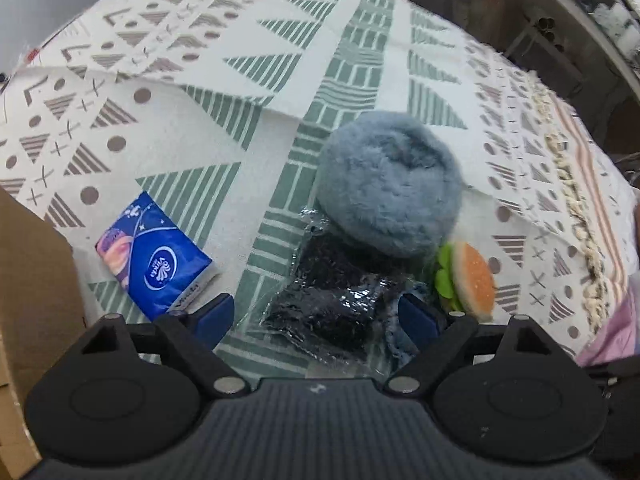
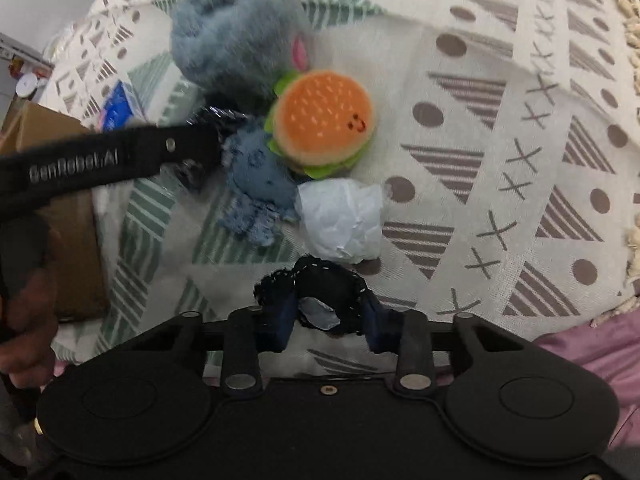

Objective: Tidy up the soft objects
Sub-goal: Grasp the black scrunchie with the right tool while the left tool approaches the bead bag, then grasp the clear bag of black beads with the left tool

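Observation:
In the left wrist view my left gripper is open, its blue pads on either side of a clear plastic bag with a black item inside. Just beyond the bag lies a fluffy grey-blue plush, with a burger plush to its right. My right gripper is shut on a black lacy fabric piece, just above the patterned cloth. Ahead of it are a crumpled white paper ball, a blue knitted toy, the burger plush and the grey-blue plush.
A blue tissue pack lies left of the bag. A cardboard box stands at the left edge, also seen as the box in the right view. A hand holds the left tool's black body. Pink fabric lies at the near right.

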Available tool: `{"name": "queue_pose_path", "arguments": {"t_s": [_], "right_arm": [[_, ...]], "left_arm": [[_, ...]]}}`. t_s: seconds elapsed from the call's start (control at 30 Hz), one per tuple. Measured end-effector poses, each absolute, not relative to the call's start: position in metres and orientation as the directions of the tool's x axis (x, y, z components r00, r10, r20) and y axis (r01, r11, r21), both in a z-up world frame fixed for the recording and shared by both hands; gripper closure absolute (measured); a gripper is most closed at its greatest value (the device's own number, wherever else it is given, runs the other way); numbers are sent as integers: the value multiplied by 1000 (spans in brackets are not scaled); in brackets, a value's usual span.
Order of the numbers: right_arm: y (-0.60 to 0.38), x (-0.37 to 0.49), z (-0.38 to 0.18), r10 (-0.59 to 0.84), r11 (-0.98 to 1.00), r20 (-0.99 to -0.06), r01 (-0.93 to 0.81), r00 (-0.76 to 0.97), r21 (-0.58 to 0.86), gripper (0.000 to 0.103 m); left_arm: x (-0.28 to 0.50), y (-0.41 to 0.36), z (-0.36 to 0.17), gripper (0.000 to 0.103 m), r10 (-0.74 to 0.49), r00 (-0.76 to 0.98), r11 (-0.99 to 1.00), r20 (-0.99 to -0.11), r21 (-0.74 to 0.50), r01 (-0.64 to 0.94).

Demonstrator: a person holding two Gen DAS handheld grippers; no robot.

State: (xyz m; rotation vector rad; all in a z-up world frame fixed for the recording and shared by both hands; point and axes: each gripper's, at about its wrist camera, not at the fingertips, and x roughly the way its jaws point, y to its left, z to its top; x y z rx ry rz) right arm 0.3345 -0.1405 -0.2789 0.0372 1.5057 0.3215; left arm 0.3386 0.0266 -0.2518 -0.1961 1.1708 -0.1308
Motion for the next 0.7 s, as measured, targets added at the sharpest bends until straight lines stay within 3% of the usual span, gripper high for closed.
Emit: {"name": "queue_pose_path", "arguments": {"t_s": [0.2, 0.37, 0.47, 0.7], "right_arm": [[-150, 325, -275, 299, 935, -951, -225, 75, 276, 75], [-157, 313, -265, 321, 928, -938, -242, 133, 283, 76], [-159, 307, -253, 330, 926, -932, -246, 151, 288, 76], [-173, 290, -222, 379, 908, -888, -292, 261, 302, 76]], "left_arm": [[339, 19, -265, 18, -177, 391, 980, -903, -200, -17], [330, 16, -260, 36, -162, 460, 982, -873, -190, -16], [320, 17, -249, 54, -157, 487, 981, -859, -194, -28], [289, 20, -215, 60, -128, 544, 981, -830, -185, -51]]}}
